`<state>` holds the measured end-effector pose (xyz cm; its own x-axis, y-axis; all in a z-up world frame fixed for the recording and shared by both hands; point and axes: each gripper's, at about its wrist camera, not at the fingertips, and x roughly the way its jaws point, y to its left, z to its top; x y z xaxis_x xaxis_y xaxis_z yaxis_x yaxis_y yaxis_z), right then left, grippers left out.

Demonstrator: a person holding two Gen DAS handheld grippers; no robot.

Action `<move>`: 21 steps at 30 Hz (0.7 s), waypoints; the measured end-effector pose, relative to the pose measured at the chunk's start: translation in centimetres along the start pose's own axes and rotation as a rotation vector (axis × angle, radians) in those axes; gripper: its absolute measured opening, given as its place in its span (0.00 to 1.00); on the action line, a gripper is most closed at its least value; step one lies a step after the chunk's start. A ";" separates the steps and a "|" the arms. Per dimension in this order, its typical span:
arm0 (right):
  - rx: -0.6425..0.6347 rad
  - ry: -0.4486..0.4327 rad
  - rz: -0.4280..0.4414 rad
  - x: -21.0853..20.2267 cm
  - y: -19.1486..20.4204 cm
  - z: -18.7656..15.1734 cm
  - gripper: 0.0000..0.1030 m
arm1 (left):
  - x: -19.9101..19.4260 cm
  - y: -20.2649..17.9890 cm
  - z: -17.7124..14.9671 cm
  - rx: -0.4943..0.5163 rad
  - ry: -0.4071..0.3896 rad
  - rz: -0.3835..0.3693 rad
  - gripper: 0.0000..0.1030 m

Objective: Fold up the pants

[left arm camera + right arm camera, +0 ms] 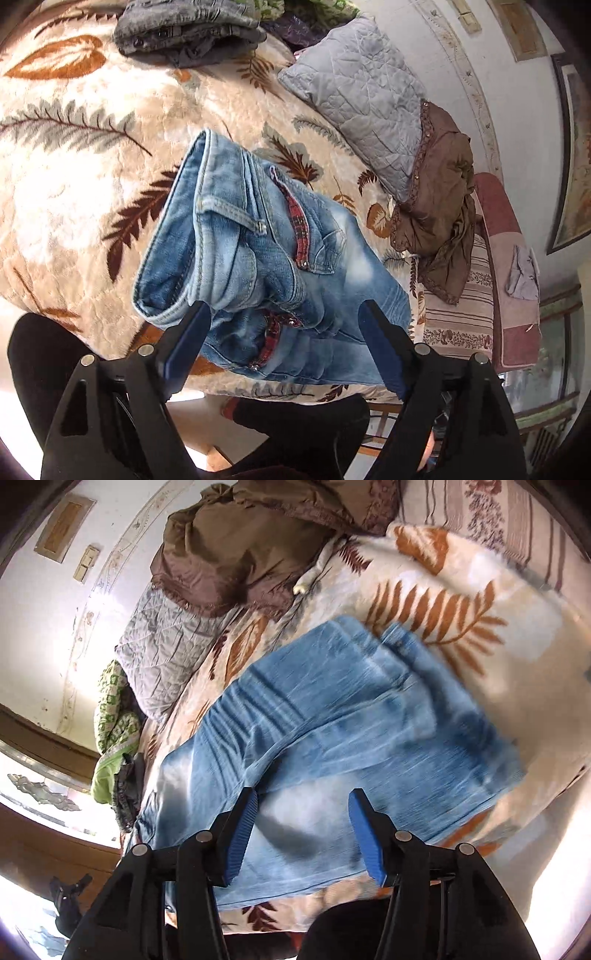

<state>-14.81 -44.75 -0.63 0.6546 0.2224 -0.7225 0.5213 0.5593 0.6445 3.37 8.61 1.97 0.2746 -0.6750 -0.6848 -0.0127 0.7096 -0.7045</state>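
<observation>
Light blue jeans (258,266) with red plaid pocket trim lie on a cream leaf-patterned blanket (81,155). In the left wrist view their waistband end is bunched and rumpled. My left gripper (284,314) is open just above that end, holding nothing. In the right wrist view the jeans' legs (332,716) lie folded over and flat on the blanket (443,590), blurred by motion. My right gripper (303,801) is open above the near part of the legs, holding nothing.
A grey quilted pillow (369,96) and a crumpled brown garment (439,199) lie past the jeans. Folded grey clothes (188,33) sit at the far end of the bed. A striped cloth (465,295) hangs at the bed's edge. The person's dark-clad legs (295,428) are below.
</observation>
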 end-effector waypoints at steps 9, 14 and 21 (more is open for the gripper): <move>0.060 0.093 0.082 6.9 3.4 -0.4 0.53 | 5.4 1.1 1.8 -0.125 0.114 0.055 0.79; 0.043 0.097 0.117 8.7 4.3 0.6 0.03 | 6.7 0.5 4.2 -0.078 0.138 0.116 0.16; -0.088 -0.016 0.223 0.2 5.9 -1.5 0.03 | 1.8 -1.0 0.1 0.116 0.063 0.066 0.19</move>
<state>-12.40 -40.23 2.64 0.7572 0.3362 -0.5600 0.3132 0.5655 0.7630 3.99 6.68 1.44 0.2156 -0.6347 -0.7420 0.0837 0.7691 -0.6336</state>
